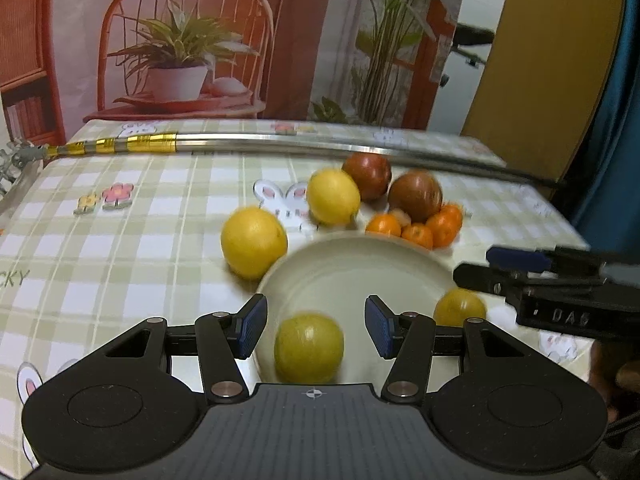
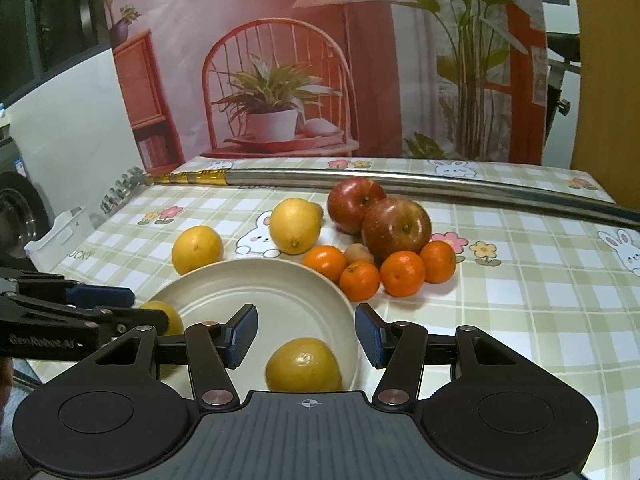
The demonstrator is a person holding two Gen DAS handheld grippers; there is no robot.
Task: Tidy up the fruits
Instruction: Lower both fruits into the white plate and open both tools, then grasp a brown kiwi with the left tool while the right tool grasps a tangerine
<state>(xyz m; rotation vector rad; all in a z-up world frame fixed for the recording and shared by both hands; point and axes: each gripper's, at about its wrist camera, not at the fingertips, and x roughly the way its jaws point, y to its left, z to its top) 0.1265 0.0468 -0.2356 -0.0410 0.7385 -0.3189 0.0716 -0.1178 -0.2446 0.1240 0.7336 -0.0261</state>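
Already 1 round yellow-green citrus fruit [image 2: 303, 365] lies inside the shallow cream ceramic plate [image 2: 256, 280], near its front rim. Both tongs are released and empty: the left gripper [image 1: 316, 330] hangs over the plate with that fruit between and below its blue pads, and the right gripper [image 2: 306, 334] does the same from the other side. Another yellow fruit [image 2: 162, 316] sits just outside the plate, partly hidden behind the left gripper's arm in the right wrist view.

Waiting on the green checked tablecloth [image 2: 520, 300] are 2 yellow lemons [image 2: 295, 225], 2 red apples [image 2: 396, 226] touching each other, and 4 small orange mandarins [image 2: 402, 274] bunched around a small brown nut-like thing [image 2: 359, 255]. A long steel pole with gold tape [image 2: 400, 182] lies behind them.

Lemons and apples look firm and fairly heavy with smooth, rolling skins, so I would grip across the widest middle. Mandarins probably dent easily; a light squeeze should do.
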